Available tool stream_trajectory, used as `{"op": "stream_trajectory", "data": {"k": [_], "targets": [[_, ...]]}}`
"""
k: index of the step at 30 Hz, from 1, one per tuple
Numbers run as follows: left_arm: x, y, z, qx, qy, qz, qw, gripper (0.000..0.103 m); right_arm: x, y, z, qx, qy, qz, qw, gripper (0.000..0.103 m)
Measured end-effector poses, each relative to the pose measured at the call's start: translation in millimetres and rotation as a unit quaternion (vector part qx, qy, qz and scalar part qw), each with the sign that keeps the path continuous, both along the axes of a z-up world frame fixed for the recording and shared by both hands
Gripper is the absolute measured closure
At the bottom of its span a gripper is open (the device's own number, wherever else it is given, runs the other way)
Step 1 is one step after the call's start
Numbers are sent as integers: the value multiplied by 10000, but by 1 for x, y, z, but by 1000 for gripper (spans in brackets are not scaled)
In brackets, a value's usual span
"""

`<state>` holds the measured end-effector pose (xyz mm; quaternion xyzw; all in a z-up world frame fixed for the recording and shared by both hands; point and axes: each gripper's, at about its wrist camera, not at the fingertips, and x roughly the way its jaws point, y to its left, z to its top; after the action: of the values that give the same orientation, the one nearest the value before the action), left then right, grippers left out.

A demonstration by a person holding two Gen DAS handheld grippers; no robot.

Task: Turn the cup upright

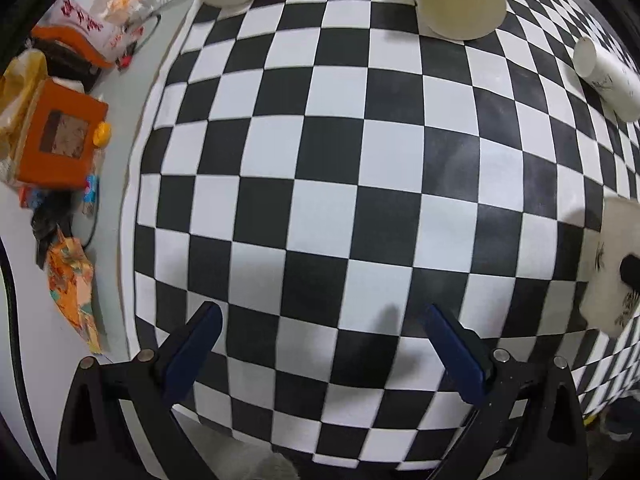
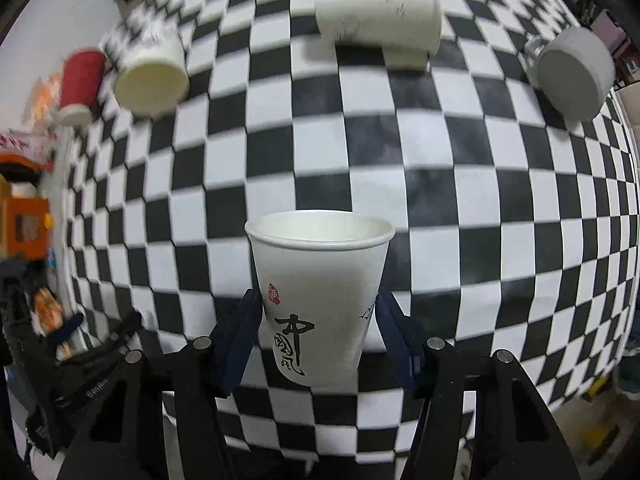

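Note:
In the right wrist view, a white paper cup with black calligraphy (image 2: 320, 288) stands mouth up between my right gripper's (image 2: 316, 312) blue pads, which press its lower sides. It hangs above the checkered cloth (image 2: 440, 184). The same cup (image 1: 612, 272) shows at the right edge of the left wrist view, with a dark finger on it. My left gripper (image 1: 320, 320) is open and empty over the cloth.
Other cups lie on their sides at the back: a white one (image 2: 380, 12), a checkered-sleeve one (image 2: 150, 68), a red one (image 2: 80, 84) and a grey mug (image 2: 572, 72). Orange boxes and wrappers (image 1: 60, 136) crowd the left table edge.

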<state>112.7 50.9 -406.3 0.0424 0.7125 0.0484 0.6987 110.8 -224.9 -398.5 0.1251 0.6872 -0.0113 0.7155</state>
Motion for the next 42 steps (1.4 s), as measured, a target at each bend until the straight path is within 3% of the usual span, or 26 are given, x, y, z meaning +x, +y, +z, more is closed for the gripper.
{"op": "stream_trajectory", "data": {"k": [5,9,17,23,27,32,36,42], "targets": [[16,4,-1,-187,106,138,9997,0,6,-7,19,106,-962,-299,9949,42],[29,1,-2,-110,22,67,9999,0,19,-5,29,-38,-1856,-342,9820,42],[28,-8,-5,81,-63,-122,9999,0,13,18,16,-603,-2688,-40,9613,43],[10,-24,7,202,-181,-268,9993,0,-6,22,9,-733,-2557,75,9639,41],[0,-25,22,230,-263,-382,9987,0,-18,20,10,-710,-2381,83,9686,26],[-16,-25,44,279,-472,-554,9970,0,-42,12,19,-704,-2111,99,9749,21],[-25,-32,63,205,-593,-680,9957,0,-64,3,33,-838,-1945,89,9773,17],[-44,-48,122,-115,-996,-846,9914,0,-87,-15,80,-1135,-1781,-66,9774,0]]}}
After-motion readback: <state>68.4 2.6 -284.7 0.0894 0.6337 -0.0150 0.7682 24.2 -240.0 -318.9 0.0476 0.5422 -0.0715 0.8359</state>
